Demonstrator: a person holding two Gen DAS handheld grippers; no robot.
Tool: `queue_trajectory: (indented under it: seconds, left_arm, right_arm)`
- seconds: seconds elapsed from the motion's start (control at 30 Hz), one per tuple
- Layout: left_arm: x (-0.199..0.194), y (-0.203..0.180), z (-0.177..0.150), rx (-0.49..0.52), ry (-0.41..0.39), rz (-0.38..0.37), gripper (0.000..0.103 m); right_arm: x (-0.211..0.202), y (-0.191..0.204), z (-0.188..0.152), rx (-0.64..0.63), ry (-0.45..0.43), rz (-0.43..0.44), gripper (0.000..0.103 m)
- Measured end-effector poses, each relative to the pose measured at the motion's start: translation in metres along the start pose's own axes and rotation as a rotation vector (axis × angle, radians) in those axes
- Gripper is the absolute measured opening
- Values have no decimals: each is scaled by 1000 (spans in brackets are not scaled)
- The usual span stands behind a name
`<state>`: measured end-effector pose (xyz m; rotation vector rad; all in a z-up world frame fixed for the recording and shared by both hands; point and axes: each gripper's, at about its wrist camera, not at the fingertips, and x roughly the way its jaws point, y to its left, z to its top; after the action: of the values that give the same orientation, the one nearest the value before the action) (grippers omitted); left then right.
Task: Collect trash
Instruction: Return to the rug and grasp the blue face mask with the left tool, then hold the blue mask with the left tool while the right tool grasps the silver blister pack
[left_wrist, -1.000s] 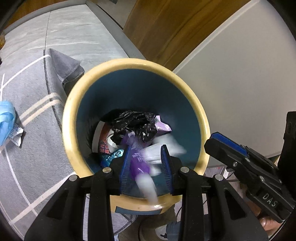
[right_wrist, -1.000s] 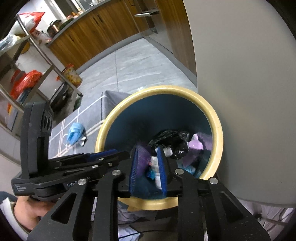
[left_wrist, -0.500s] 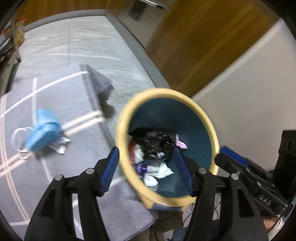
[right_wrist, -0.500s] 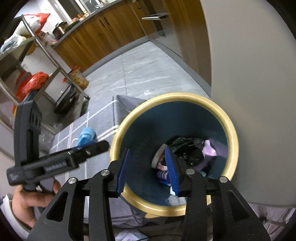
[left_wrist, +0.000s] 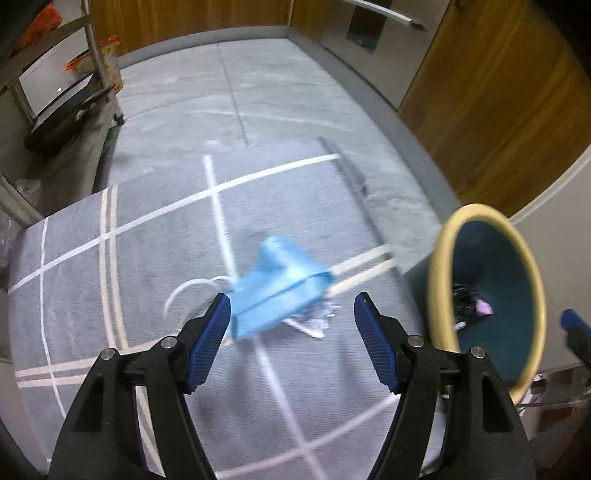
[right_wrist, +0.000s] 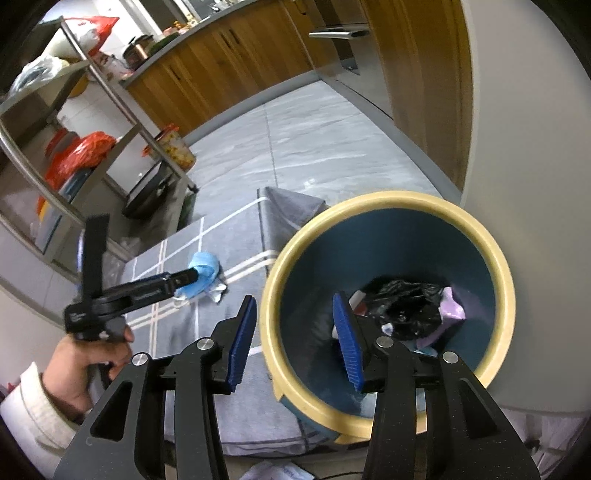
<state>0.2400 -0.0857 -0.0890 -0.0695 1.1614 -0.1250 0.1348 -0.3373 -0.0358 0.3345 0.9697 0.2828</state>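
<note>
Left gripper (left_wrist: 291, 332): jaws spread wide, just been opening; nothing pressed between the pads. It hangs over the grey rug (left_wrist: 147, 266), pointed steeply down.
Blue face mask (left_wrist: 277, 288): crumpled on the rug, framed between the left gripper's blue pads but not touched by them; white ear loop trails toward 9 o'clock. In the right wrist view the mask (right_wrist: 203, 273) lies at the far tip of the left gripper, at 10 o'clock from the bin.
Silver wrapper (left_wrist: 314, 317): crinkled scrap just beside the mask, partly tucked under its 5 o'clock edge.
Right gripper (right_wrist: 295, 332): jaws partly apart, just been opening; empty. One pad sits outside the bin's rim, the other over its mouth.
Trash bin (right_wrist: 495, 258): dark blue with a cream rim, standing at the rug's edge next to a pale wall. In the left wrist view it sits at 3 o'clock (left_wrist: 443, 280).
Bin contents: black plastic bag (right_wrist: 406, 306), lilac wrapper (right_wrist: 452, 306), and some paler scraps below, too jumbled to name.
Person's hand (right_wrist: 92, 365): grips the left gripper's handle; pale sleeve at the wrist.
Metal shelf rack (right_wrist: 110, 85): at 10 o'clock, past the rug, holding red bags.
</note>
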Motion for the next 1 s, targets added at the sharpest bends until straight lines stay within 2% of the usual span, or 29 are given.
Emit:
queue_trajectory:
  seconds: [0.1,0.17,0.3,0.4,0.63,1.0]
  left_arm:
    - [17,1,0,32,20,14,67]
    - [25,3,-2,44,28,16,60]
    - [33,11,-6,29,52,-22,26]
    - [24,17,-8,12,35,-50,14]
    - [-3,35,-12,-29,-8,-86,11]
    - [-39,102,-53,-157,-4,-135,11]
  right_arm:
    - [6,9,1,-14,10,0,45]
    - [11,16,3,-29,19,-3,45]
    - [23,31,6,-65,38,-7,45]
    - [34,43,7,-99,57,-11,45]
    - [63,84,5,-228,111,-3,45]
    - [140,142,-5,-452,213,-17,53]
